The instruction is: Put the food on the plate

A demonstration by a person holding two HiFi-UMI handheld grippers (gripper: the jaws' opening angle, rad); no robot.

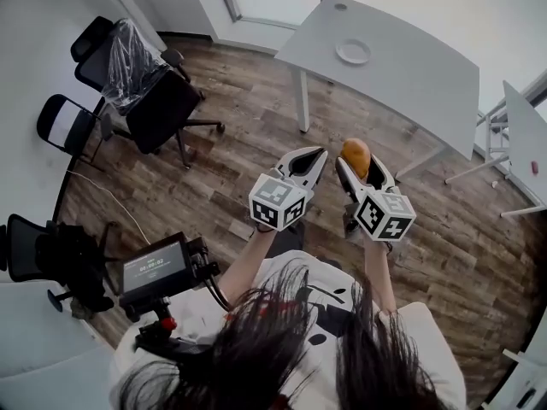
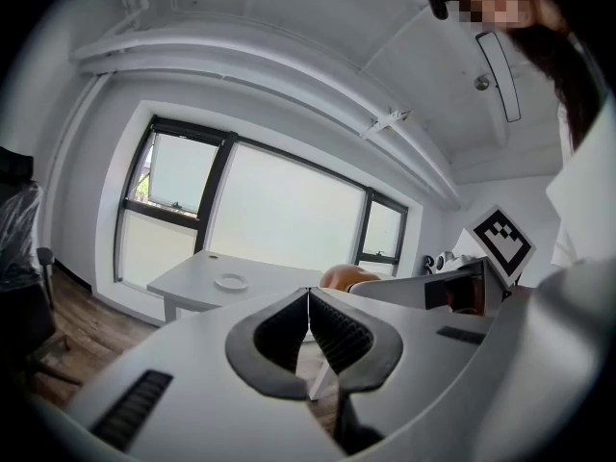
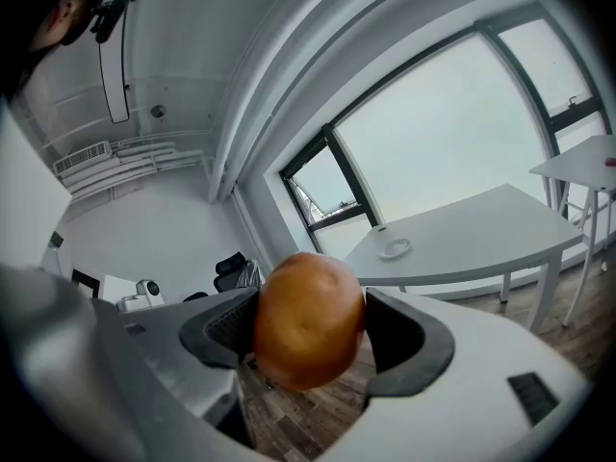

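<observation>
The right gripper (image 1: pixel 361 171) is clamped on a round, orange-brown piece of food (image 3: pixel 308 318). The two dark pads press on its sides. The left gripper (image 2: pixel 308 306) holds nothing, and its jaws are pressed together at the tips.

The head view shows the two grippers side by side, held up in front of the person, well above the wood floor (image 1: pixel 256 126). Only this view shows the small screen on a stand (image 1: pixel 155 267) by the person's left side, and the black chairs (image 1: pixel 145 84) farther off.

The right gripper view shows the grip best. The food is shaped like an egg. Its long side runs up and down there, and the top leans a little to the right. It sticks out above and below the pads. In the head view the long side runs along the jaws, and the far end points out past the tips, toward the table. The left gripper view shows only the top of the food, peeking over the other gripper.

Far off stands a white table (image 1: pixel 410 67). A small white plate (image 1: pixel 353 52) sits on it, well apart from the food.
</observation>
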